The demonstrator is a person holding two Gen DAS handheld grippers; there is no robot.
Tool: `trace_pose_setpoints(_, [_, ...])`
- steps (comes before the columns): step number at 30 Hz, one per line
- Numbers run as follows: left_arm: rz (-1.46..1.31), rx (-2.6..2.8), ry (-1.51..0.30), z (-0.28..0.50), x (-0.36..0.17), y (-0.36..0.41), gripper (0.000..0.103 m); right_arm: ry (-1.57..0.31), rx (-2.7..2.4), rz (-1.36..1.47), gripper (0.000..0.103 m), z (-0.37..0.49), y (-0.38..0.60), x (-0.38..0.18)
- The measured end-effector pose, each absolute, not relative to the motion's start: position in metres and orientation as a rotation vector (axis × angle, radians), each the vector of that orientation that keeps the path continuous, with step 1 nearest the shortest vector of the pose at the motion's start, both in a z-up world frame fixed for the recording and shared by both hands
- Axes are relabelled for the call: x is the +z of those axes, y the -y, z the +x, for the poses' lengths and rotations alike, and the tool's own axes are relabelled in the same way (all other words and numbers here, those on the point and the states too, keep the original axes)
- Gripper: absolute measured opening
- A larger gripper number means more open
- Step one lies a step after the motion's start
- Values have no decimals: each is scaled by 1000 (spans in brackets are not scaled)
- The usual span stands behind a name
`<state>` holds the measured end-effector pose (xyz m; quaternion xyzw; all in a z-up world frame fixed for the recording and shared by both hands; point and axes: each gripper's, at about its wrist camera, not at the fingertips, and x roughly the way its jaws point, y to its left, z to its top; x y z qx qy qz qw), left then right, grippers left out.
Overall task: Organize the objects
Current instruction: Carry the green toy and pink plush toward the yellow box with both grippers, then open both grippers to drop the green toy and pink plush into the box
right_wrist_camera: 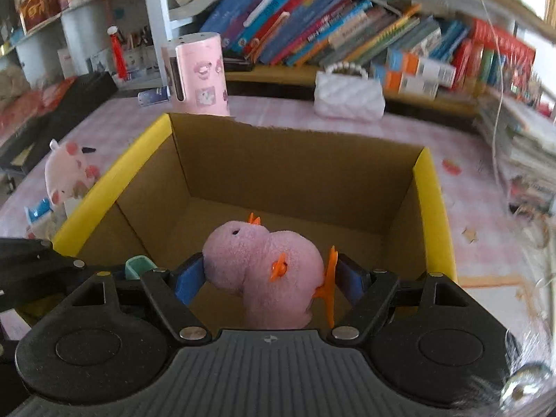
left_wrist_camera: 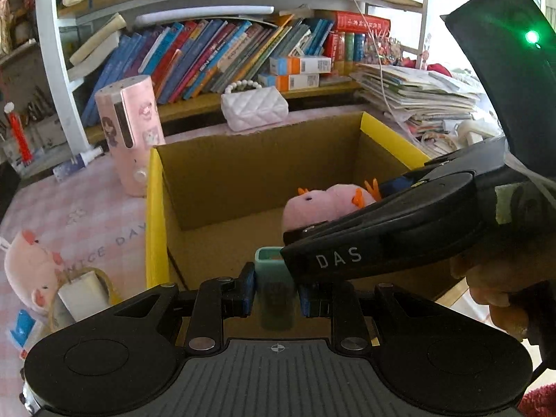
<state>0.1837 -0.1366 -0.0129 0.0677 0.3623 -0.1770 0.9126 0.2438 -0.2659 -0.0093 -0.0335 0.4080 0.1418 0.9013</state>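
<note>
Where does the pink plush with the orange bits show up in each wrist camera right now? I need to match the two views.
Left wrist: the pink plush sits right of centre, half hidden behind the right gripper, over the cardboard box.
Right wrist: the plush is at bottom centre, between the blue pads.
Shared landmark: the pink cylinder behind the box.

Both grippers are angled downward and sit right next to each other, the right gripper (right_wrist_camera: 267, 278) reaching across just in front of the left gripper (left_wrist_camera: 276, 295) so its black body covers part of the left one's view. The left one's blue pads (left_wrist_camera: 247, 286) are squeezed in tight on something narrow, while the right one's blue pads (right_wrist_camera: 189, 278) are spread fairly wide and pressing into something soft and bulky. You can just see the person's right hand (left_wrist_camera: 500, 288) wrapped around the handle, fingers curled.
</note>
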Motion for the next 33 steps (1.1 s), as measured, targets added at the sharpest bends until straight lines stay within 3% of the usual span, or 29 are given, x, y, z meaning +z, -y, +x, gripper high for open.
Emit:
trace_pose_setpoints(9, [127,-348,-753,185,-14,140,24,-913,284,-38,78,248,269,-13])
trace_pose_setpoints(12, [138,-353,-729,182,-11,140,36,-887,280,-37,78,246,270,-11])
trace_pose_setpoints(13, [138,-362,-717,179,-9,140,44,-870,278,-33,79,243,271,-9])
trace_pose_setpoints(14, [138,-359,-704,177,-7,139,59,-858,277,-29,80,242,272,-8])
trace_pose_setpoints(16, [140,-351,-662,170,0,137,71,-828,265,-14,84,237,274,-3])
trace_pose_setpoints(26, [87,-339,-528,132,34,118,89,-643,149,60,88,190,287,32])
trace_pose_setpoints(33, [86,-343,-474,102,42,103,92,-544,19,71,89,141,294,44])
